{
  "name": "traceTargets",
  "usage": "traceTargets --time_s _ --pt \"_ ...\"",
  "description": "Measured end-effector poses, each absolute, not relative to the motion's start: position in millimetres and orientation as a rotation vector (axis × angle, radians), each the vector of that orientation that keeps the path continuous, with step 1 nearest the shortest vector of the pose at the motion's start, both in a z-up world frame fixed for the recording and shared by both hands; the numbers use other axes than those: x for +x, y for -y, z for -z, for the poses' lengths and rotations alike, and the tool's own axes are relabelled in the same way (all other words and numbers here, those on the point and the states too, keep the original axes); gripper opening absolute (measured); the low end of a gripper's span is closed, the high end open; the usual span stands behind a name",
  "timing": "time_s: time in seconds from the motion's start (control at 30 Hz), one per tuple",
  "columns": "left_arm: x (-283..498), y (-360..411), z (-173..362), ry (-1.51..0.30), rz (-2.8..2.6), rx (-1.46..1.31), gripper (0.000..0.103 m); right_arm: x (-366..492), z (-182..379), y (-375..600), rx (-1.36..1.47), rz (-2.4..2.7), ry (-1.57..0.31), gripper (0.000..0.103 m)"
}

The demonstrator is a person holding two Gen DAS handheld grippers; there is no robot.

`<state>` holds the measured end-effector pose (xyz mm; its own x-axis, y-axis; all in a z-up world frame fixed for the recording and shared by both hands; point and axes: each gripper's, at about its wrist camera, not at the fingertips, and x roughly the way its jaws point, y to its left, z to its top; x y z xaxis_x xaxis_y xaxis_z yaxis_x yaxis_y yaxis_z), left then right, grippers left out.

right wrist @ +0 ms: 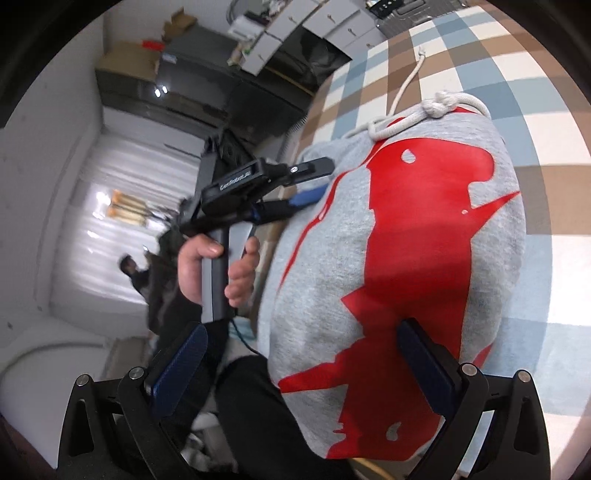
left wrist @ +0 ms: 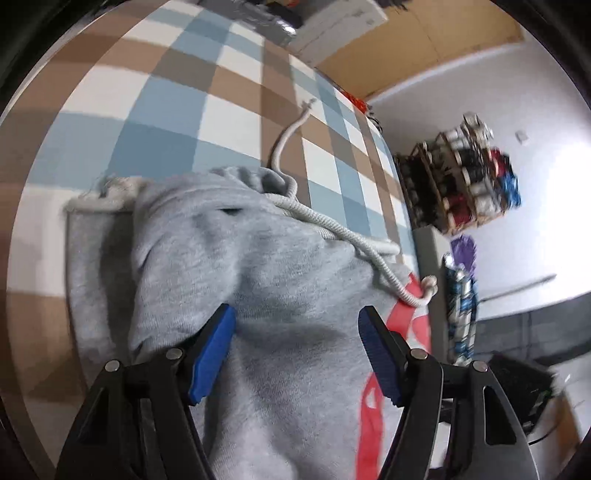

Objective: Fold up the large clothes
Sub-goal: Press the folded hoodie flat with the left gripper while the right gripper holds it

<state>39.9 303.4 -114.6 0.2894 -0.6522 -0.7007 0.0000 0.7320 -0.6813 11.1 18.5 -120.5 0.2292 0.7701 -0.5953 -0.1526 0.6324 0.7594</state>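
Observation:
A grey hoodie (left wrist: 280, 266) with a red print (right wrist: 417, 229) lies folded on a checked blue, brown and white cloth (left wrist: 155, 110). Its white drawstring (left wrist: 295, 206) trails over the hood end, knotted (right wrist: 439, 105) in the right wrist view. My left gripper (left wrist: 295, 310) hovers low over the grey fabric with its blue pads (left wrist: 210, 354) apart and nothing pinched. A hand (right wrist: 203, 266) holds that left gripper (right wrist: 319, 179) at the hoodie's left edge. My right gripper (right wrist: 301, 328) is open wide, one finger over the red print and the other off the hoodie's edge.
The cloth's edge (left wrist: 402, 206) runs close to the hoodie. Beyond it stands a wooden rack of coloured spools (left wrist: 465, 177). White drawers (right wrist: 317, 22) and a dark cabinet (right wrist: 192, 74) stand at the back. Another person (right wrist: 129, 269) is far off. Dark trousers (right wrist: 258, 406) show below.

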Motion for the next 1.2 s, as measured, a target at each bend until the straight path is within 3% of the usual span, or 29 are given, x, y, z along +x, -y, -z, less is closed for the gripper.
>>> traceTargets --time_s 0.17,0.37,0.63,0.93,1.0,1.07,1.2 --pt "24 -296 86 -1.204 0.415 -0.485 0.065 1 128 -1 0.764 -0.751 -1.077 0.103" --pt "1 -294 106 -1.212 0.388 -0.365 0.065 -3 157 26 1.032 -0.88 -0.953 0.103" --pt "-23 -289 90 -1.166 0.258 -0.286 0.065 -19 139 19 0.857 -0.866 -0.89 0.103" --pt "-52 -276 104 -1.225 0.192 -0.052 0.066 -8 152 36 0.944 -0.887 -0.916 0.103" --pt "-53 -280 114 -1.222 0.197 -0.092 0.068 -8 153 32 0.928 -0.887 -0.914 0.103" --pt "-50 -291 122 -1.221 0.162 -0.162 0.089 -9 152 32 0.914 -0.882 -0.911 0.103" --pt "-42 -310 128 -1.246 0.156 -0.282 0.091 -12 153 35 0.927 -0.88 -0.909 0.103"
